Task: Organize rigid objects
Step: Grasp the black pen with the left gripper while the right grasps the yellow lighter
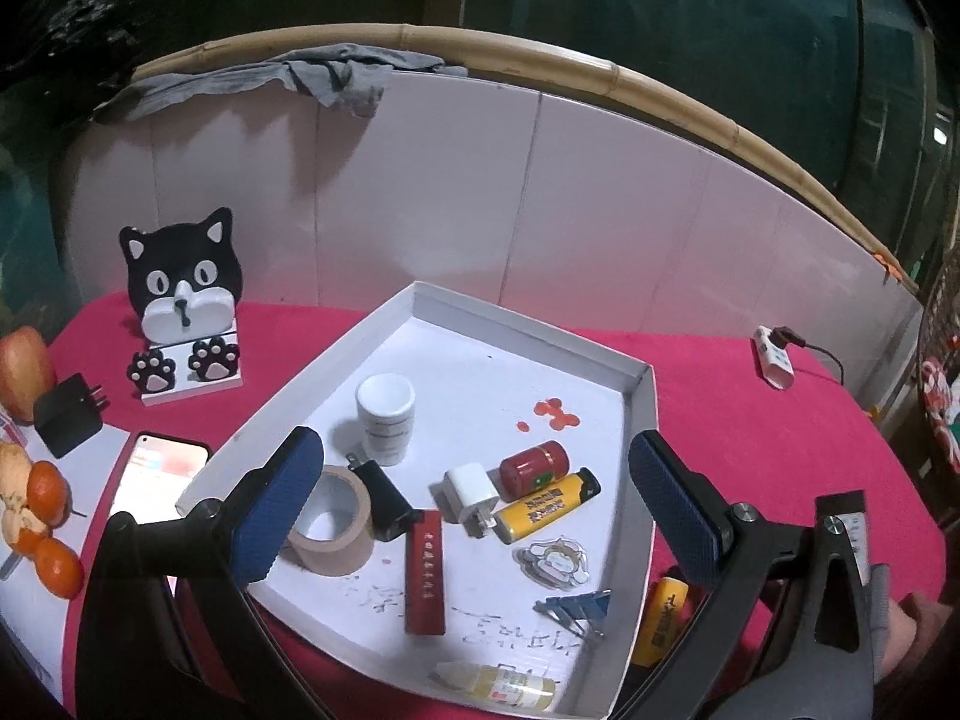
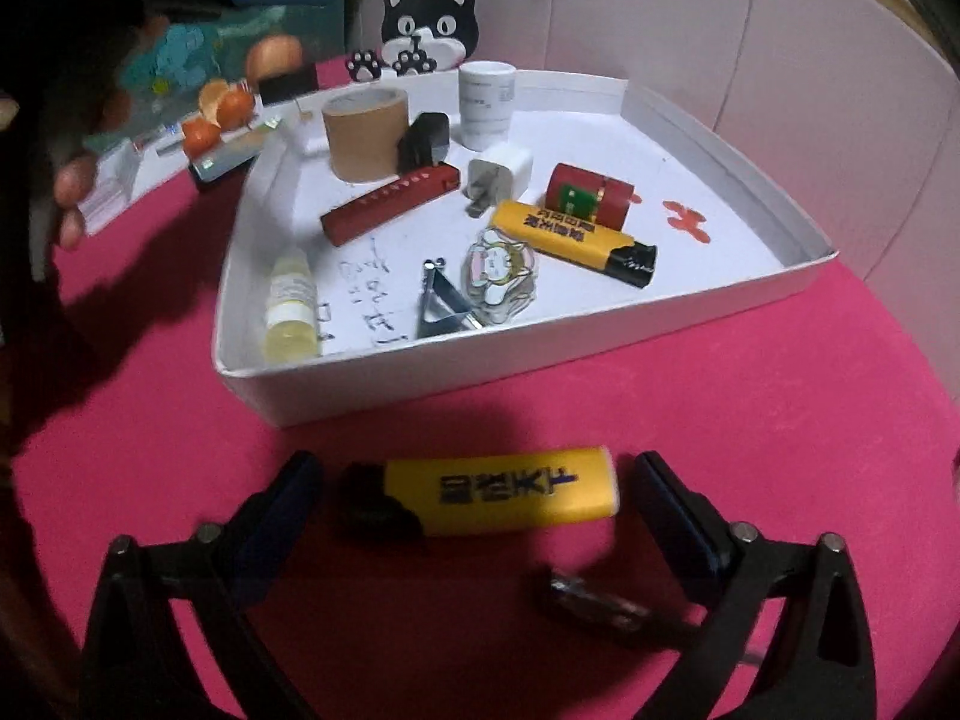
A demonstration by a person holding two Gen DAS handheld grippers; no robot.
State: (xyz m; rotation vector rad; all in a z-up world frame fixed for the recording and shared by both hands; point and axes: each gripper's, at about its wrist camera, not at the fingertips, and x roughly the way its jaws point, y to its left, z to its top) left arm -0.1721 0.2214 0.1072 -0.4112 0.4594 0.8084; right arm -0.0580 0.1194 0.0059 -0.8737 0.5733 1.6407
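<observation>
The right gripper [image 2: 474, 495] is spread wide just above the pink table [image 2: 750, 420], its two blue-padded fingers [image 2: 678, 510] flanking a yellow lighter [image 2: 498, 495] that lies crosswise between them on the cloth. Neither pad touches the lighter; there is a gap at both its black cap end and its yellow end. A small dark metal item [image 2: 591, 600], too blurred to name, lies on the cloth just beside the right finger.

The left gripper [image 1: 474, 516] is also released, jaws wide apart and holding nothing, hanging over the near part of the white tray [image 1: 642, 414]. In its view the same lighter shows as a yellow sliver outside the tray's near right wall.

Beyond the lighter sits the white tray, and it carries the sorted things: a roll of brown tape [image 2: 366, 135] standing on its edge rim, a black plug [image 2: 426, 138] touching it, a white cup [image 2: 487, 105] towards the back, a white charger [image 2: 501, 177], a long red box [image 2: 390, 204], a red cylinder [image 2: 591, 195] lying on its side, and a second yellow lighter [image 2: 573, 237] just in front of that cylinder. Nearer the front wall lie a small clear bottle [image 2: 291, 312], a blue binder clip [image 2: 444, 309] and a cartoon charm [image 2: 498, 270].

Behind the tray stands a black cat figure [image 1: 183, 300]. To the left of it are oranges [image 1: 51, 528] and a phone [image 1: 162, 474] with its screen lit.
</observation>
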